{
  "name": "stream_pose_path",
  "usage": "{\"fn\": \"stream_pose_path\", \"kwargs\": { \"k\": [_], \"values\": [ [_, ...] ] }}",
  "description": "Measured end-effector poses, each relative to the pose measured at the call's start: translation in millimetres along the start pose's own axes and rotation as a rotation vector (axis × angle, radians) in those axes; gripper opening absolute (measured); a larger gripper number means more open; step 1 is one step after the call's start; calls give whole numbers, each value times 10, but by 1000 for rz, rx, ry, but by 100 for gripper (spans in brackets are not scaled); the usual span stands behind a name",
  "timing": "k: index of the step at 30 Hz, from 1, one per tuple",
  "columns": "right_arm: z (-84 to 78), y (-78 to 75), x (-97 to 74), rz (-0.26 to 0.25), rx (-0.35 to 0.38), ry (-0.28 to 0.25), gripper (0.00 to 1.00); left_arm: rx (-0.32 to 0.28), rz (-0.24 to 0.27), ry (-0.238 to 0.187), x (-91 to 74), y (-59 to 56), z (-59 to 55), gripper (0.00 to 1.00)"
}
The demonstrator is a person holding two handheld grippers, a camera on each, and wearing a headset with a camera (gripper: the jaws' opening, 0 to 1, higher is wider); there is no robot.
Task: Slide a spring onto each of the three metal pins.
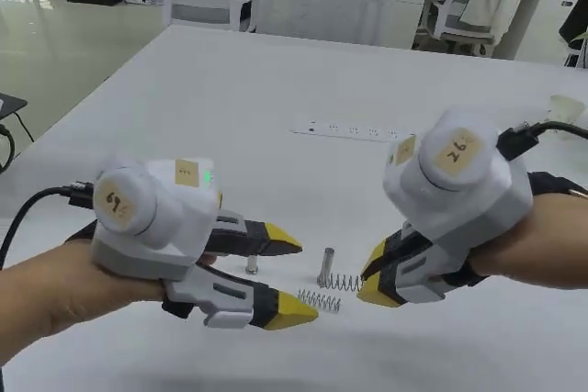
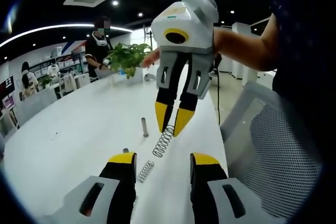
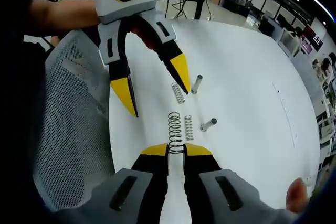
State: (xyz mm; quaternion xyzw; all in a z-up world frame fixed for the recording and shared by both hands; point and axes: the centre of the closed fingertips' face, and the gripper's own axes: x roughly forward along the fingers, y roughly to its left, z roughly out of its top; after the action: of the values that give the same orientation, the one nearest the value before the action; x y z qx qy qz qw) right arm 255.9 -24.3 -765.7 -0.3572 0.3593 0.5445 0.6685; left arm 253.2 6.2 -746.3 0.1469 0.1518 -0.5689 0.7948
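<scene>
My right gripper (image 3: 176, 150) is shut on the end of a coil spring (image 3: 175, 129), which sticks out ahead of its tips just above the white table (image 1: 230, 117). The held spring (image 1: 345, 282) points at a short upright metal pin (image 1: 328, 263). A second pin (image 1: 252, 265) stands between the jaws of my open left gripper (image 1: 289, 274), which holds nothing. One loose spring (image 1: 319, 300) lies on the table between the grippers. In the right gripper view two loose springs (image 3: 188, 128) (image 3: 178, 93) lie near the two pins (image 3: 208, 125) (image 3: 197, 84).
A white power strip (image 1: 354, 130) lies farther back on the table. A grey mesh chair (image 2: 273, 145) stands at the table's near edge. A potted plant (image 2: 126, 56) and a standing person (image 2: 100, 43) are at the far end.
</scene>
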Motion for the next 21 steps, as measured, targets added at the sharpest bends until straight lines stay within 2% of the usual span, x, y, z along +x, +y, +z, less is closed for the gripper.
{"fn": "stream_pose_path", "kwargs": {
  "k": [6,13,21],
  "values": [
    [41,33,10,7,-18,5,8,22,-14,3,41,-27,6,31],
    [72,67,20,18,-36,15,8,47,-22,18,80,-45,-38,26],
    [75,96,39,28,-47,29,8,108,-24,38,131,-67,-79,18]
  ]
}}
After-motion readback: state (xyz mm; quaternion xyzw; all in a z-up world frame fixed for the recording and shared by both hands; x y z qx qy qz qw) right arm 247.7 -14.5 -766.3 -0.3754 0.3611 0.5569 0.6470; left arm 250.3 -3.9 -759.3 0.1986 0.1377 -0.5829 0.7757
